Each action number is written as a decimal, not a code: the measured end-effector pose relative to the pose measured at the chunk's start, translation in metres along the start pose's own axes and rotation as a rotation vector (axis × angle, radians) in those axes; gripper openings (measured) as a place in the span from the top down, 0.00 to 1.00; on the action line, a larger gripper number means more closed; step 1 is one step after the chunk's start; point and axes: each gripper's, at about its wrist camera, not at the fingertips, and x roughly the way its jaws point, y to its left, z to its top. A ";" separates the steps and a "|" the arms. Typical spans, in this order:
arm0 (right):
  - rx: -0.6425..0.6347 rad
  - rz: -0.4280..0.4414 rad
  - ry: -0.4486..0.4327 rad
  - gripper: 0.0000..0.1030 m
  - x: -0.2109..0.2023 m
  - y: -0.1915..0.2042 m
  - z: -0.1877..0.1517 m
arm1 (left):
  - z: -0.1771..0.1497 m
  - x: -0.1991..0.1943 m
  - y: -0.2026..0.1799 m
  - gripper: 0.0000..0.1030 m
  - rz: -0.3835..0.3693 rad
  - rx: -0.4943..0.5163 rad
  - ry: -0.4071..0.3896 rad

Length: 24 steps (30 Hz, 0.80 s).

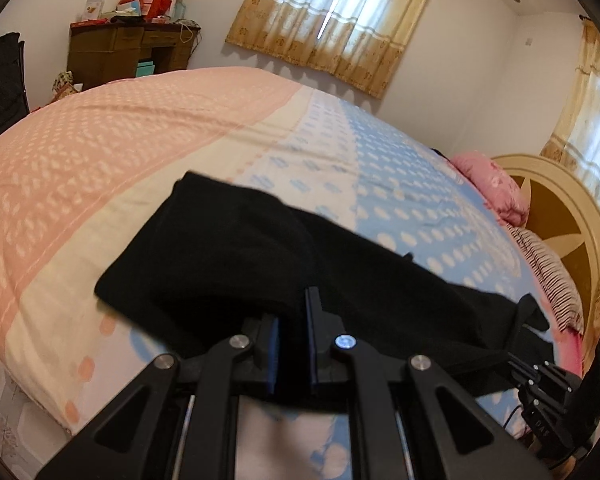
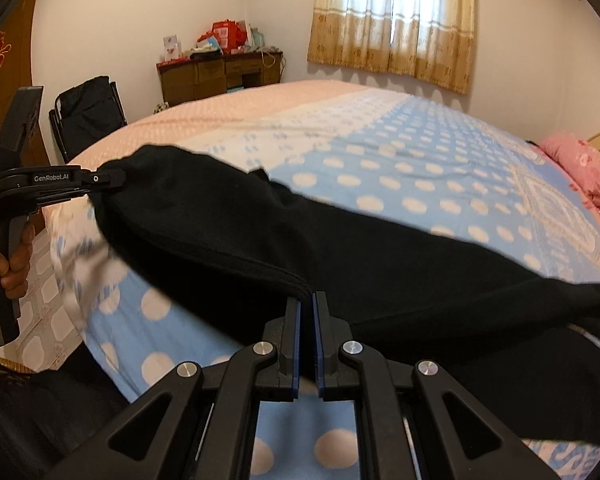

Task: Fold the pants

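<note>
Both claws up close, each clenched on the black pants (image 2: 340, 256) stretched across the bed (image 1: 180, 140).

The bed's pink, cream and blue dotted cover fills both views, the pants lying along its near edge. Left claw (image 1: 292, 320) grips a cloth fold; right claw (image 2: 306, 312) pinches a seam edge. Beyond: curtained window (image 2: 392, 20), cluttered wooden dresser (image 1: 128, 52), black chair (image 2: 88, 116), pink pillow (image 1: 496, 188) by the headboard. A hand (image 2: 14, 264) holds the left handle.
</note>
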 end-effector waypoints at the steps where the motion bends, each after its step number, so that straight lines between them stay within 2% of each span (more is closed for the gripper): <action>1: -0.007 -0.003 0.008 0.95 0.002 0.002 -0.003 | -0.001 0.000 0.002 0.89 0.014 0.006 -0.004; 5: -0.023 -0.012 0.048 0.95 0.015 0.009 -0.018 | -0.012 0.000 0.009 0.89 0.052 0.022 -0.004; 7: -0.021 -0.020 0.065 0.95 0.022 0.008 -0.024 | -0.020 0.003 0.013 0.88 0.089 0.038 0.021; 9: -0.021 -0.024 0.060 0.95 0.025 0.008 -0.026 | -0.028 0.006 0.018 0.81 0.105 0.040 0.058; 12: -0.035 -0.027 0.060 0.94 0.024 0.009 -0.027 | -0.040 -0.004 0.022 0.80 0.111 0.078 0.050; 14: -0.041 -0.023 0.073 0.93 0.024 0.008 -0.026 | -0.042 -0.010 0.022 0.71 0.150 0.122 0.049; 16: -0.036 -0.013 0.078 0.92 0.020 0.007 -0.024 | -0.042 -0.019 0.030 0.51 0.204 0.137 0.033; 18: -0.019 0.005 0.056 0.90 0.010 0.004 -0.023 | -0.036 -0.030 0.043 0.48 0.217 0.096 0.012; 20: 0.000 0.017 0.022 0.89 -0.002 0.000 -0.017 | -0.029 -0.038 0.055 0.48 0.201 0.036 0.012; 21: 0.009 0.021 0.005 0.89 -0.007 -0.002 -0.013 | -0.026 -0.040 0.058 0.48 0.167 0.008 0.021; 24: 0.020 0.010 -0.049 0.89 -0.018 -0.002 0.001 | -0.019 -0.040 0.058 0.50 0.010 -0.067 0.053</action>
